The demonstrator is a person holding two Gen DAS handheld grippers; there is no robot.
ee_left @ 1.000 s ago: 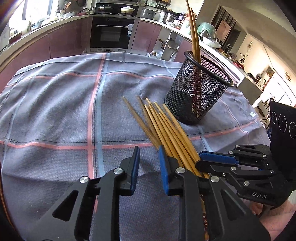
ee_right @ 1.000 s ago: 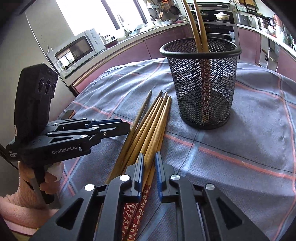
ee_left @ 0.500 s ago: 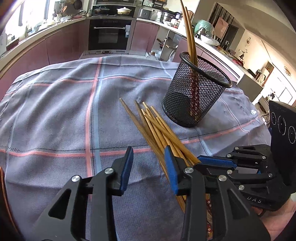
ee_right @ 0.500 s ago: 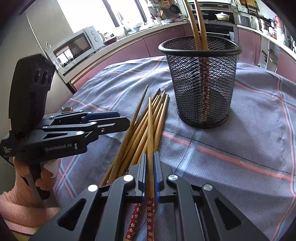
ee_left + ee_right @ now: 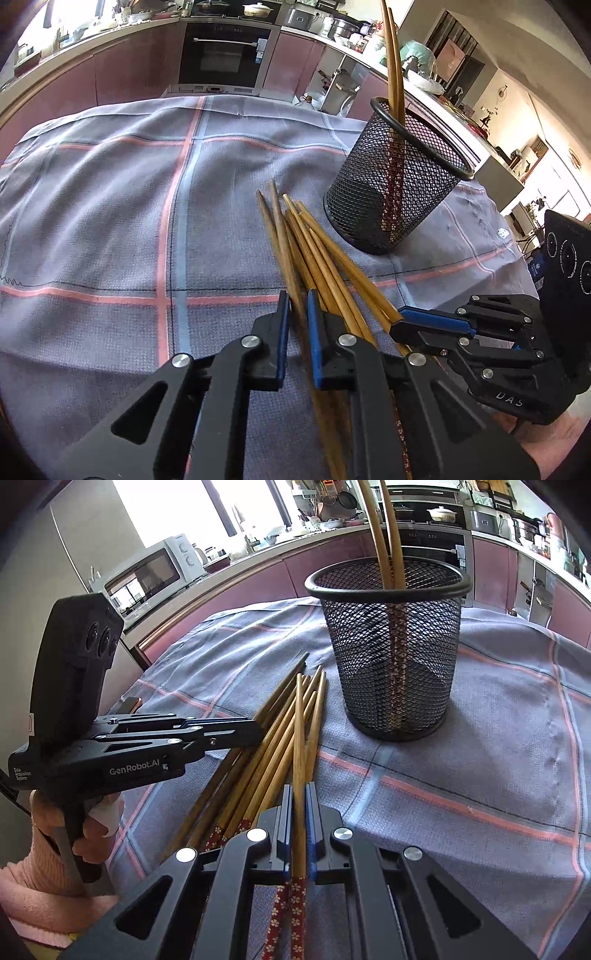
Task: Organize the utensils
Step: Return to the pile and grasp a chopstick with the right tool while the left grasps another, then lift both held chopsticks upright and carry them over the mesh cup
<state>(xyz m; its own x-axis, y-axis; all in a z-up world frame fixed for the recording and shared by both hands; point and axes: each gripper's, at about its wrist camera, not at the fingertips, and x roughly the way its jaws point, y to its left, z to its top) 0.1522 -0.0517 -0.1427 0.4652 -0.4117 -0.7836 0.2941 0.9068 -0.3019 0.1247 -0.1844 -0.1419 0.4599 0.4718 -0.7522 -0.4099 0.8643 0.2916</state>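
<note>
Right tongs point(image 5: 299, 812) are clamped on a single chopstick point(image 5: 298, 738), raised at its tip above the loose chopsticks point(image 5: 258, 768), presumably to separate it for transfer. Left tongs point(image 5: 295, 321) have just been closing, and one stick from the same pile now sits pinched between their pads. The mesh holder point(image 5: 391, 646) stands upright at one o'clock on the cloth-covered worktop point(image 5: 498, 738), two sticks already inside.

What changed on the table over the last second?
The right gripper closed on one chopstick and raised its tip above the pile. The left gripper opened, slid right to the pile's edge, and has just closed on another chopstick. The mesh holder, its two chopsticks and the cloth stayed put.
</note>
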